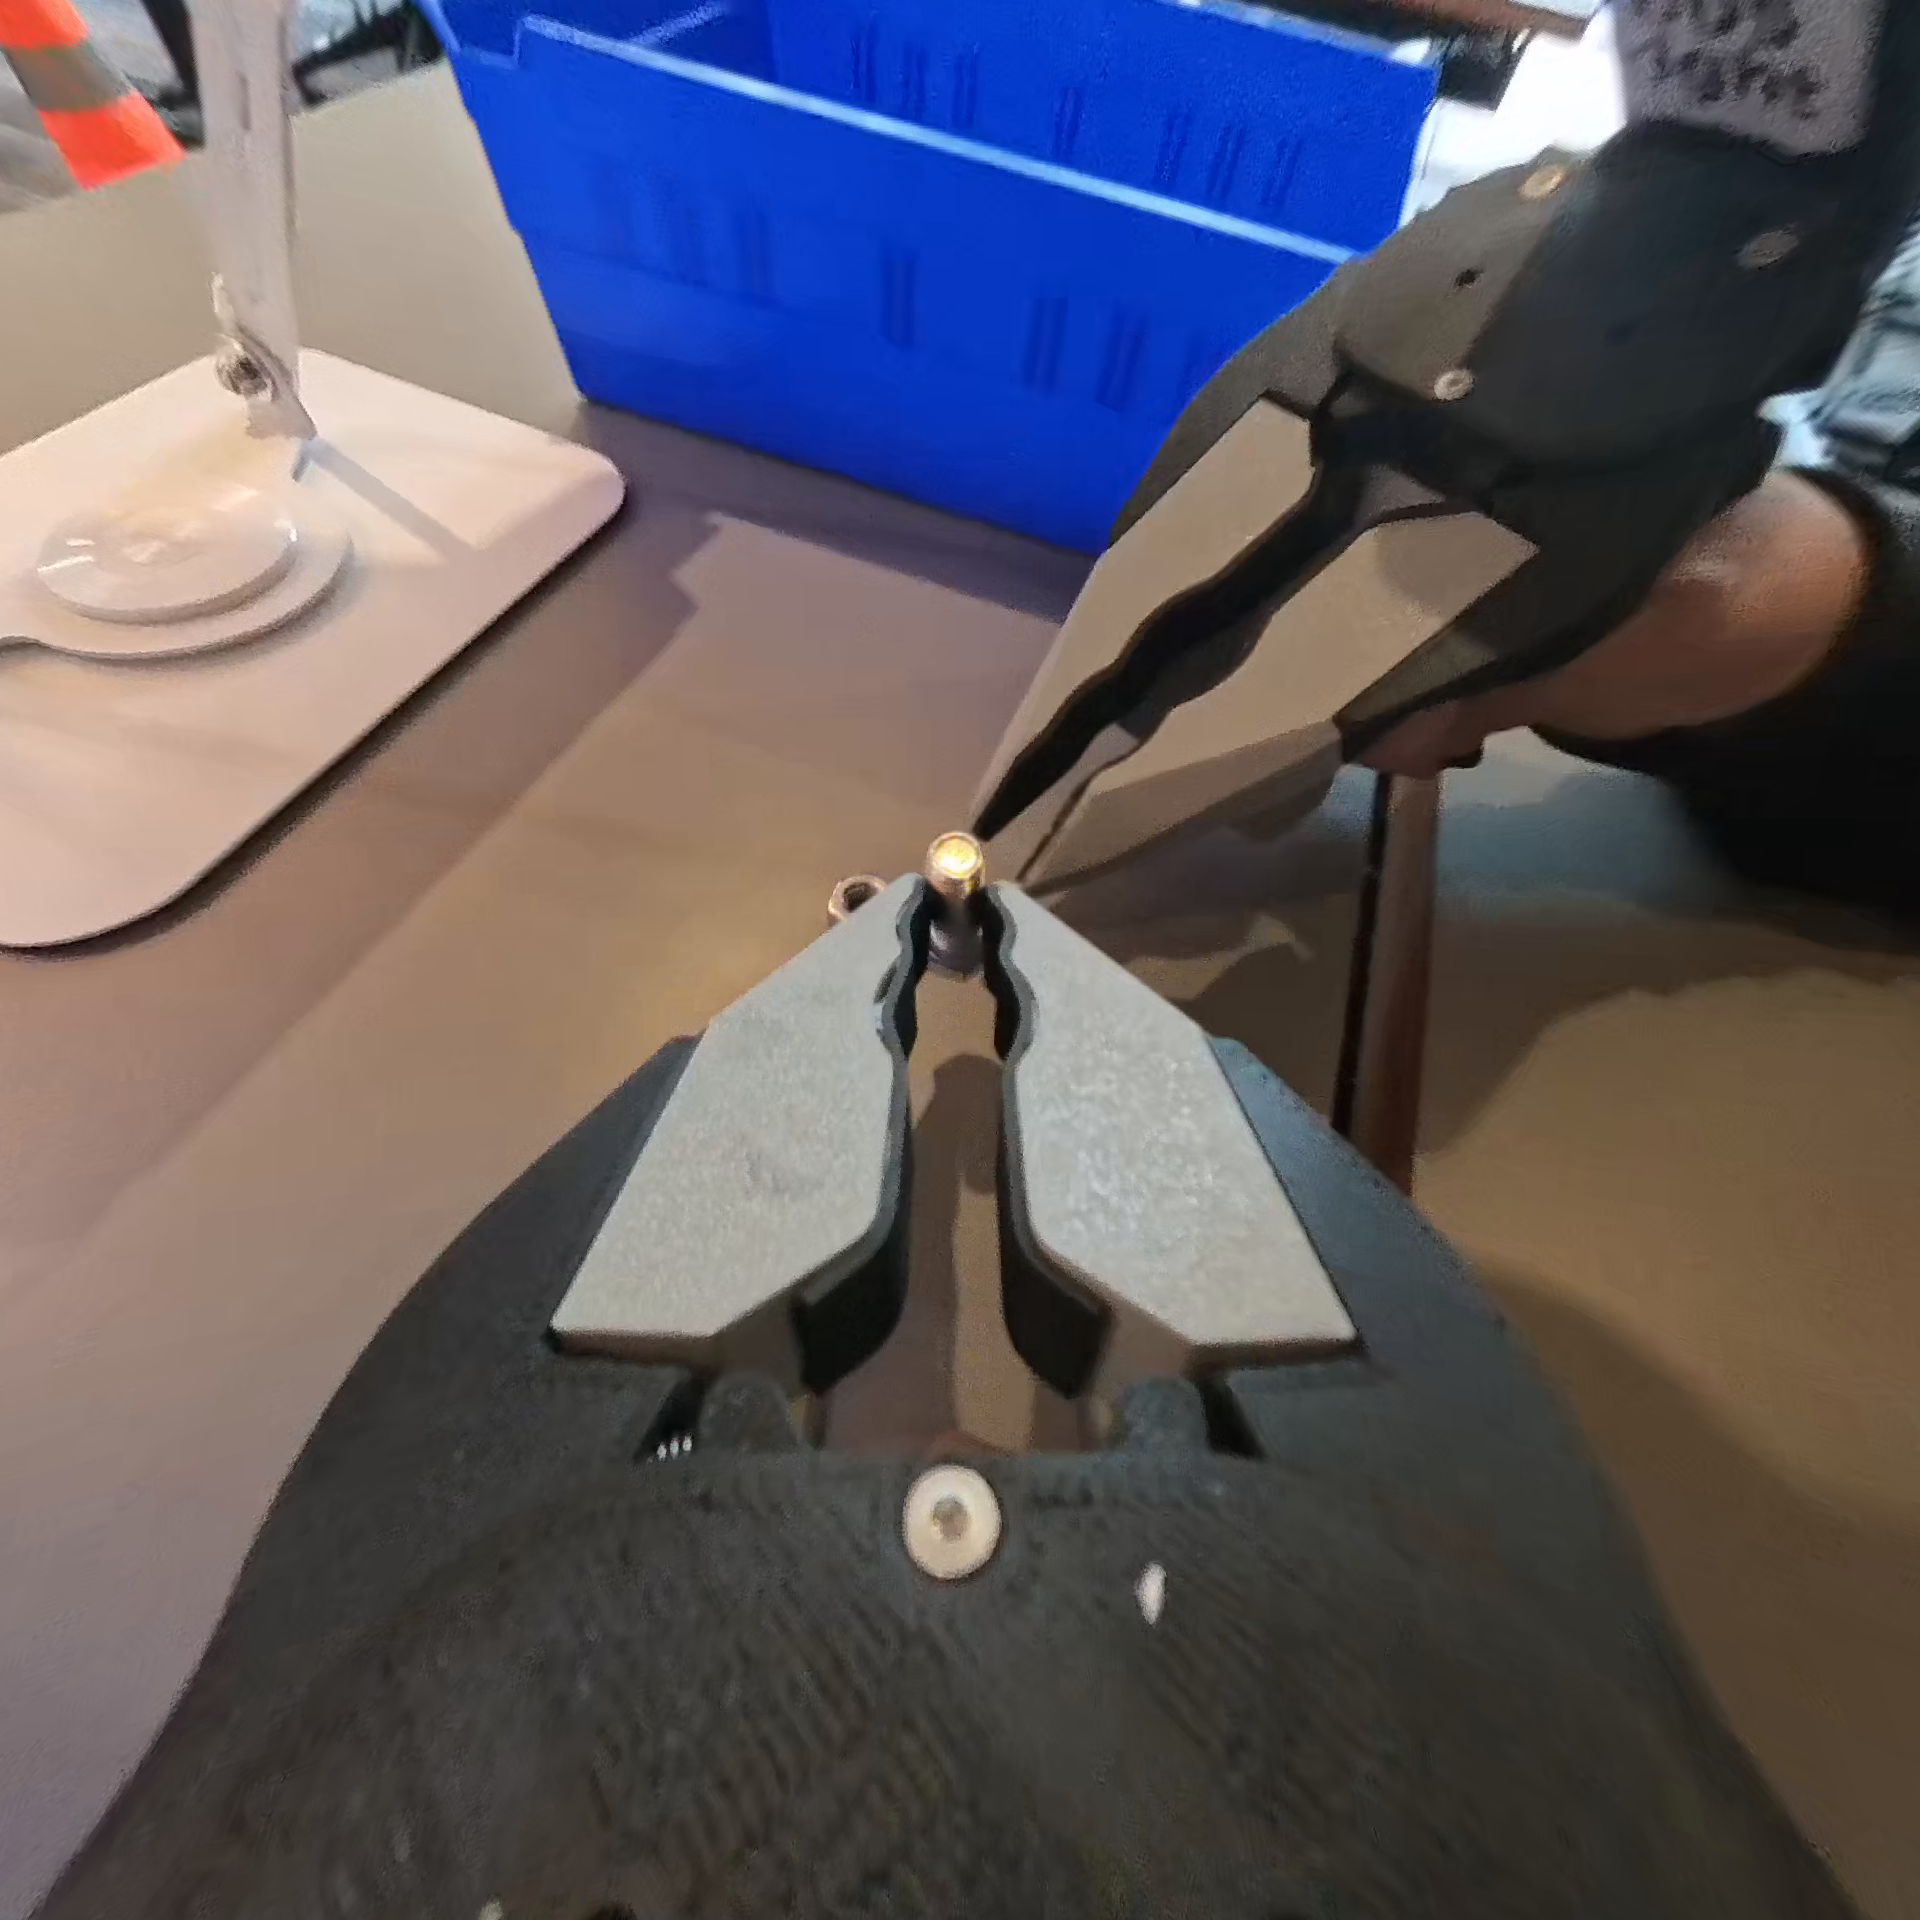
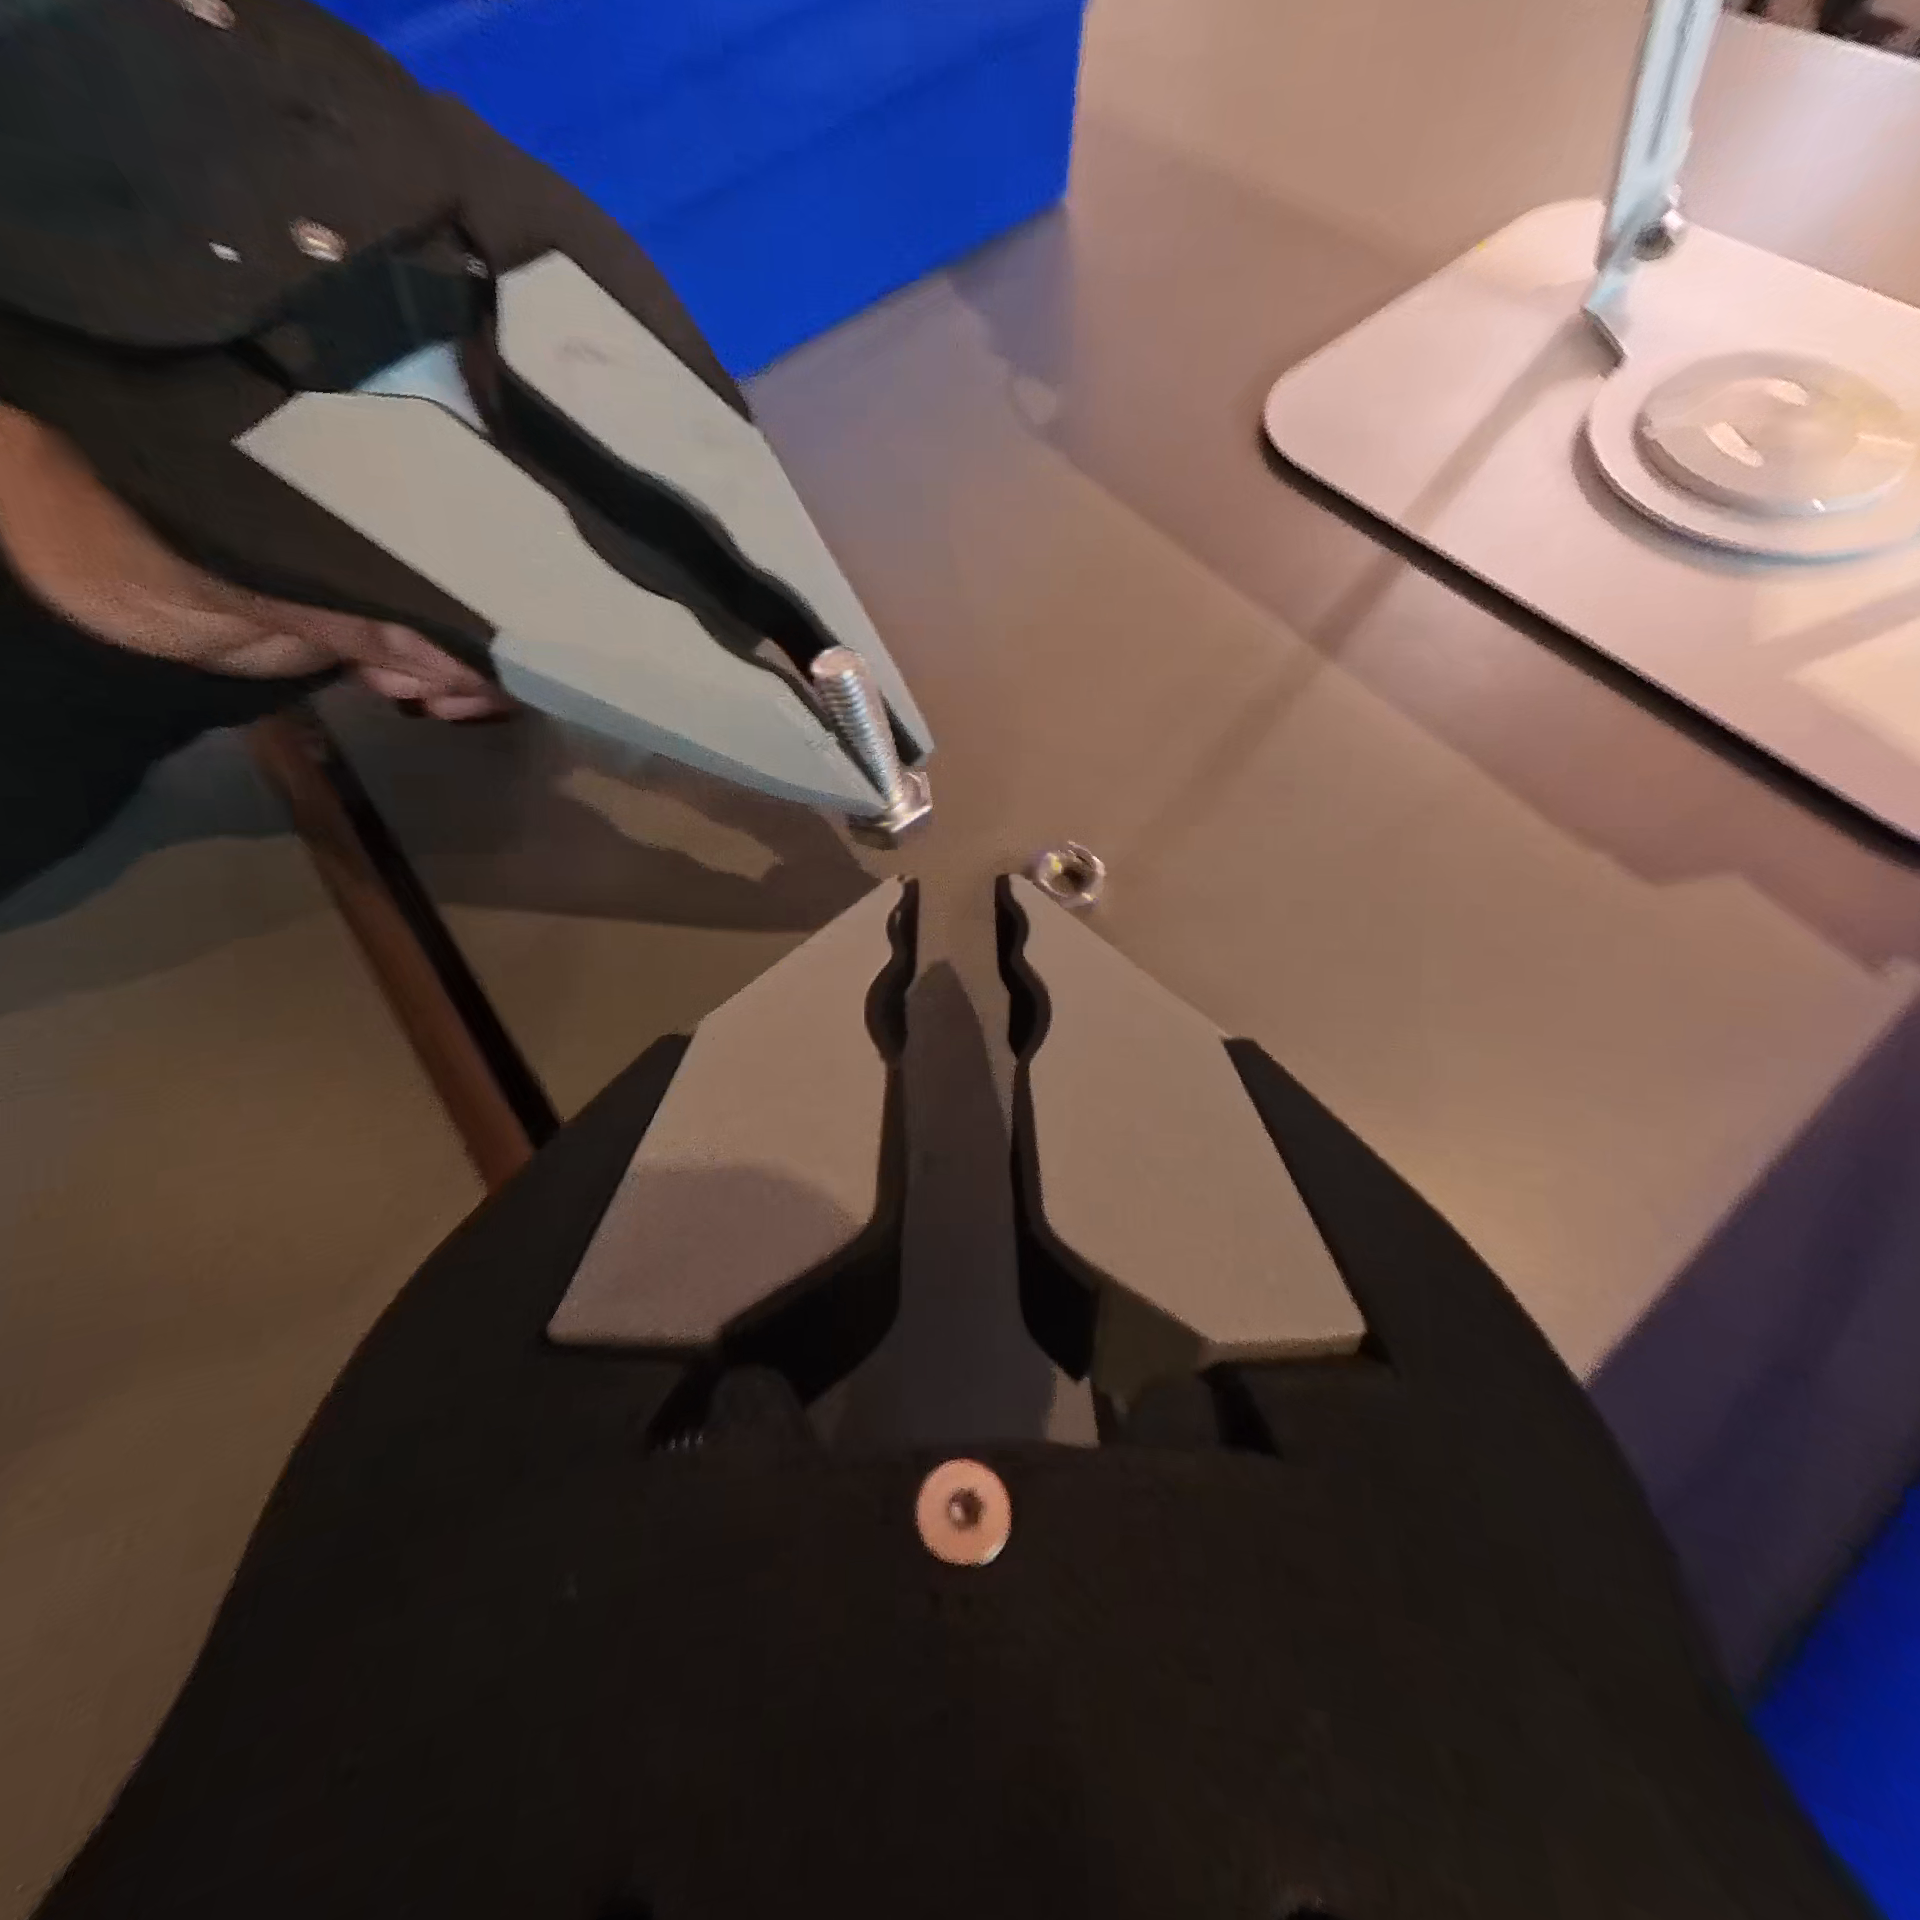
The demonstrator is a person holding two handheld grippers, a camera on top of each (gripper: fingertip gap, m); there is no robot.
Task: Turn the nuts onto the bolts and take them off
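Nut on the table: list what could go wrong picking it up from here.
1. The nut lies loose and flat on the glossy table, just outside the open right gripper; a finger closing off-centre could push it away.
2. The left gripper pinches the bolt only at its tips, head on the table; a bump could tilt it.
3. Both grippers' tips are crowded together, so they may collide.
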